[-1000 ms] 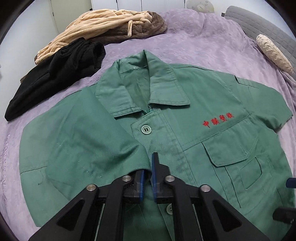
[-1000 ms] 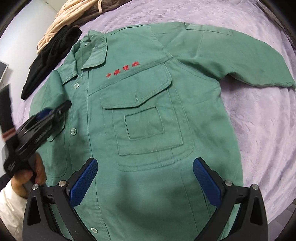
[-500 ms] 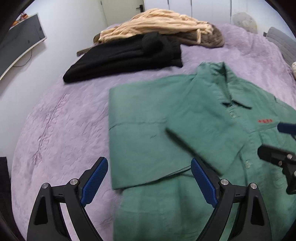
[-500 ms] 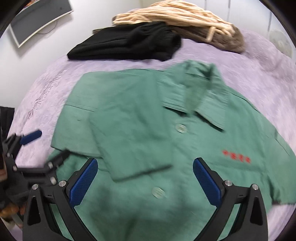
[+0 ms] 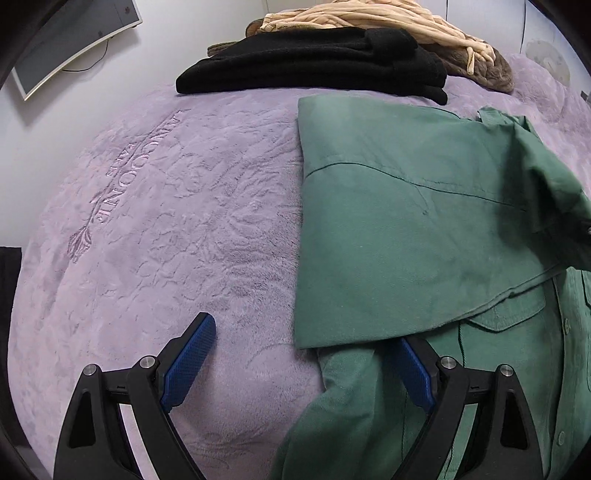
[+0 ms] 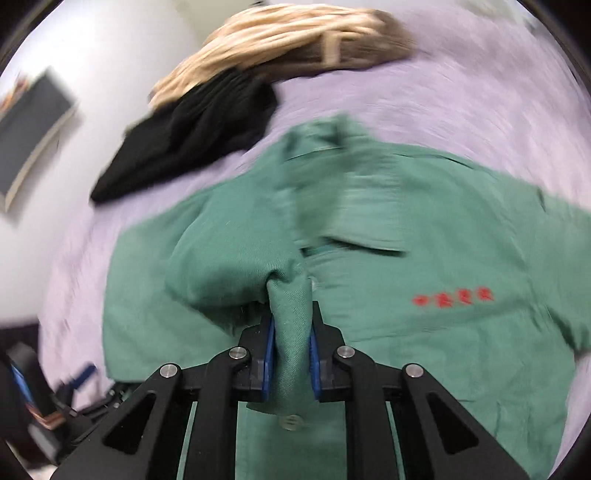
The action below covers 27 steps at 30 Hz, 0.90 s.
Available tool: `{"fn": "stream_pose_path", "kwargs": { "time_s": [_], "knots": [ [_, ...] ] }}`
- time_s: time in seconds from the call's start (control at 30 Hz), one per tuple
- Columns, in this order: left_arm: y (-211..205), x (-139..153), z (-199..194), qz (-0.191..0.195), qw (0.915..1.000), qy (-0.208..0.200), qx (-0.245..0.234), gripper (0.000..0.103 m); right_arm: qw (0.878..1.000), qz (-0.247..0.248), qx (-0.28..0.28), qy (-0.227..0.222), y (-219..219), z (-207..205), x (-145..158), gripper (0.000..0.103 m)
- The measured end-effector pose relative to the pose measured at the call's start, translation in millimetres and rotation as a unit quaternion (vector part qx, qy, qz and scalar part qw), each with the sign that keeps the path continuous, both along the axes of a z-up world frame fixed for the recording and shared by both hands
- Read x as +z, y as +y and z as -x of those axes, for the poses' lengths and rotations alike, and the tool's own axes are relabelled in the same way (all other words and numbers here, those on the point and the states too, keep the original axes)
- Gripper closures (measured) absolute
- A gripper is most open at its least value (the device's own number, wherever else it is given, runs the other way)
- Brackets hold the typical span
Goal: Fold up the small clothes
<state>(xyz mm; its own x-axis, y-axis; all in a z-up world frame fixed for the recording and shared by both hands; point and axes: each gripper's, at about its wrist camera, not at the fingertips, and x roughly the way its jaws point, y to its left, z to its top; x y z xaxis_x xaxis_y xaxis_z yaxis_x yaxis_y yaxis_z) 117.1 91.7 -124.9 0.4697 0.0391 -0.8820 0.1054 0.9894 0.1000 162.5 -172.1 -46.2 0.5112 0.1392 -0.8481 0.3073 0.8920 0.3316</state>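
Two tools: both in view, one per hand, over a lilac plush bedspread (image 5: 155, 229) with an embossed pattern.
Task garment: green short-sleeved cotton work shirt (image 5: 406, 221) with red embroidered characters (image 6: 452, 297) on the chest, lying front-up on the bedspread, one side folded in over the front.
Right tool (image 6: 291, 354): its jaws have just been closing and now pinch a bunched fold of the green shirt between the blue pads, near the button placket; the cloth rises in a ridge from the pads toward the collar.
Left tool (image 5: 301, 363): jaws spread wide; the lower edge of the shirt's folded panel and a sleeve lie between them, and the cloth partly covers the right-hand pad. The left-hand pad stands clear over bare bedspread.
Other clothes: folded black knit garment (image 5: 314, 62) at the far edge of the bed, just beyond the shirt; cream ribbed garment (image 5: 369, 18) piled with a brown fuzzy one (image 5: 491, 70) behind it.
Wall: dark framed screen (image 5: 74, 40) at upper left.
Picture quality: right wrist view is motion-blurred.
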Motion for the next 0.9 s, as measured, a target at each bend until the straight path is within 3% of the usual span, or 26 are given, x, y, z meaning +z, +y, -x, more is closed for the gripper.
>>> {"fn": "stream_pose_path", "kwargs": {
  "time_s": [0.13,0.2,0.27,0.3,0.33,0.37,0.6,0.67,0.7,0.8,0.9],
  "knots": [
    [7.4,1.8,-4.3,0.003,1.0000,0.003,0.004,0.011,0.992,-0.068,-0.098,0.038,-75.6,31.7,-28.0,0.085],
    [9.9,0.3,-7.5,-0.007,0.9999,0.003,0.010,0.011,0.979,-0.150,-0.128,0.053,-108.2,46.6,-59.6,0.076],
    [10.7,-0.6,-9.4,-0.003,0.9999,0.009,0.008,0.011,0.964,-0.215,-0.149,0.040,-127.5,58.4,-74.4,0.060],
    [10.6,-0.1,-9.5,-0.003,0.9999,0.010,0.009,0.011,0.962,-0.223,-0.155,0.026,-131.1,65.8,-70.4,0.053],
    [9.8,0.9,-9.1,-0.006,0.9999,0.011,0.007,0.011,0.963,-0.218,-0.155,0.022,-131.1,69.1,-66.3,0.036],
    [9.1,2.8,-8.2,-0.011,0.9999,0.012,0.005,0.011,0.967,-0.206,-0.149,0.013,-126.4,75.3,-57.5,0.026],
    [25.6,24.4,15.0,-0.009,0.9988,0.044,-0.017,0.011,0.970,-0.192,-0.148,0.028,-127.1,90.8,-55.4,0.027],
    [29.2,36.4,15.7,-0.002,0.9992,0.037,-0.017,0.011,0.972,-0.182,-0.148,0.032,-138.1,81.0,-54.6,0.045],
    [29.0,40.9,12.6,0.004,0.9994,0.031,-0.017,0.011,0.973,-0.177,-0.143,0.032,-139.7,77.6,-52.7,0.049],
    [18.8,50.3,-17.9,0.035,0.9990,0.018,-0.020,0.011,0.976,-0.168,-0.131,0.035,-142.2,67.5,-50.2,0.050],
    [2.4,40.6,-66.2,0.062,0.9975,0.020,-0.027,0.011,0.977,-0.165,-0.129,0.042,-142.6,67.5,-53.1,0.050]
  ]
}}
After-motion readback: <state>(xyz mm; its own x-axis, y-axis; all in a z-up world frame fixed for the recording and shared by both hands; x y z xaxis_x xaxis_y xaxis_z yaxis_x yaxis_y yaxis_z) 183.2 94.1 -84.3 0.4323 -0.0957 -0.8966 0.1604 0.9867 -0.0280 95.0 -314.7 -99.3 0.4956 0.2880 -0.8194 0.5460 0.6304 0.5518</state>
